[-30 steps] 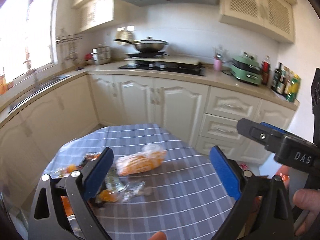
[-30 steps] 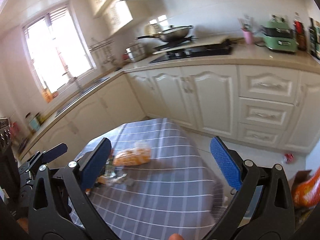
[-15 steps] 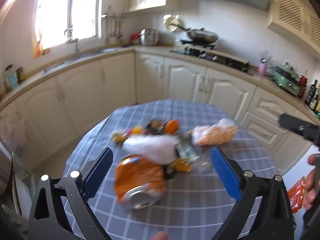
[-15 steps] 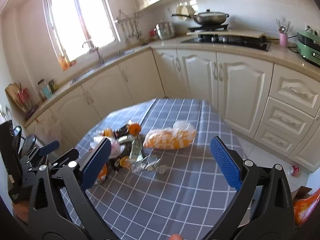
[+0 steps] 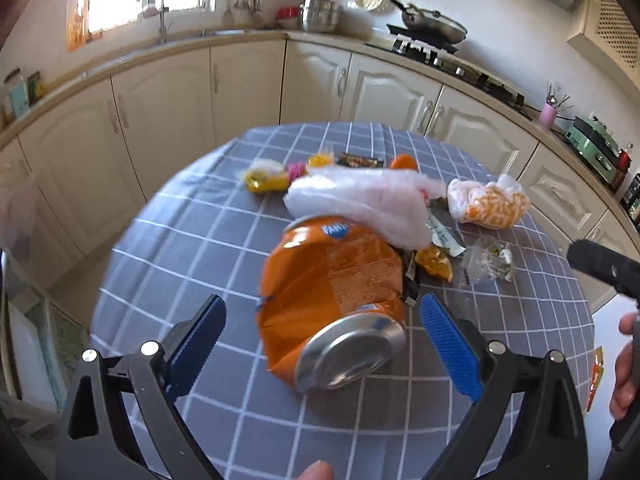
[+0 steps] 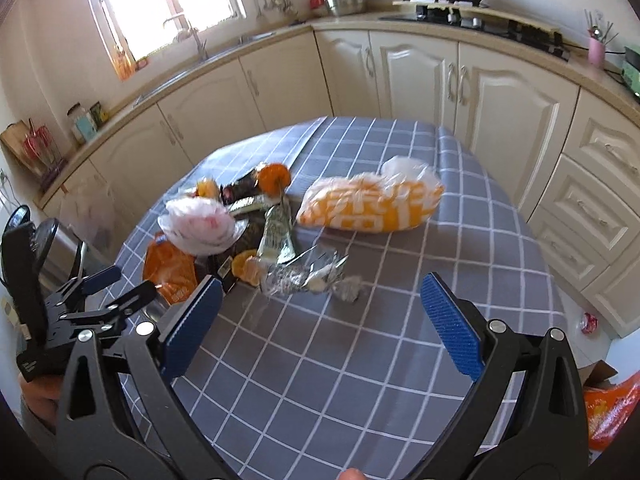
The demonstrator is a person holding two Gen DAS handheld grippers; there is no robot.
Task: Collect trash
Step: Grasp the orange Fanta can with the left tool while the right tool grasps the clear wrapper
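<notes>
Left gripper (image 5: 320, 342) is hovering, jaws spread wide around the crushed can (image 5: 334, 300), not touching. Right gripper (image 6: 320, 320) is gaping empty. Beyond, wrappers (image 6: 304, 274), peel and bags are littering the worktop (image 6: 360, 360): nothing collected yet.

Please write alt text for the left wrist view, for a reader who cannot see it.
The open left claw frames a crushed orange can lying on the checked tablecloth. Behind it lie a white plastic bag and smaller wrappers; kitchen cabinets beyond.
</notes>
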